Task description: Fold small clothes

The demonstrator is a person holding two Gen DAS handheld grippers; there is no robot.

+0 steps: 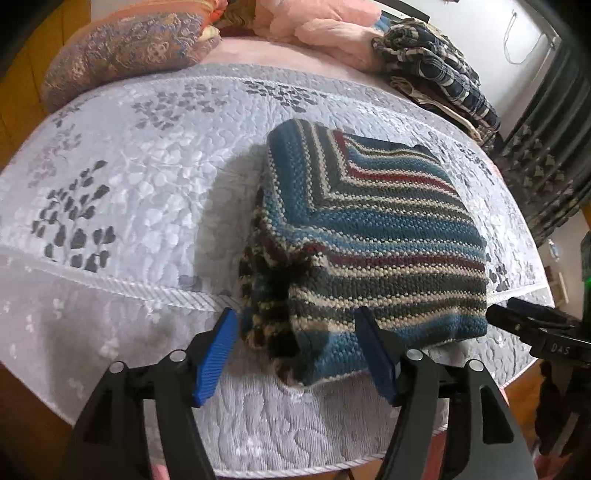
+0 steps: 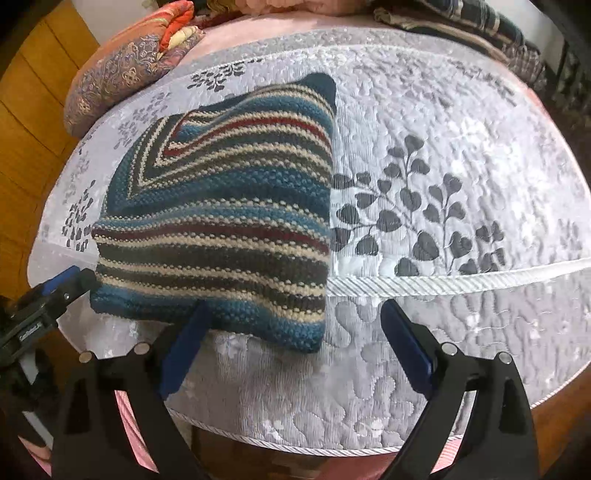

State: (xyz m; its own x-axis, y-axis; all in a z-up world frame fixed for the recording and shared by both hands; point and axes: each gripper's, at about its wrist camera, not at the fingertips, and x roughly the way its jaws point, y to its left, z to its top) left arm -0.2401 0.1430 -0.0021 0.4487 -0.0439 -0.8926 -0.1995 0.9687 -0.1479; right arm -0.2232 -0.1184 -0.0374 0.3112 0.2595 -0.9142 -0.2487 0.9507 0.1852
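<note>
A folded knit garment (image 1: 369, 229) with blue, cream, grey and dark red stripes lies on the grey-white leaf-print quilt (image 1: 129, 184) near the bed's front edge. My left gripper (image 1: 297, 354) is open, and the garment's near left corner, with its stacked folded edges, sits between the blue pads (image 1: 218, 354). In the right wrist view the same garment (image 2: 221, 214) fills the left half. My right gripper (image 2: 295, 347) is open around its near right corner. Each gripper shows at the edge of the other's view: the right gripper (image 1: 532, 325) and the left gripper (image 2: 62, 284).
A patterned pillow (image 1: 122, 51) lies at the back left. Pink cloth (image 1: 325, 26) is piled at the back, and a stack of plaid clothes (image 1: 443, 74) sits at the back right. A dark curtain (image 1: 546, 166) hangs on the right. Wooden panelling (image 2: 33, 129) borders the left.
</note>
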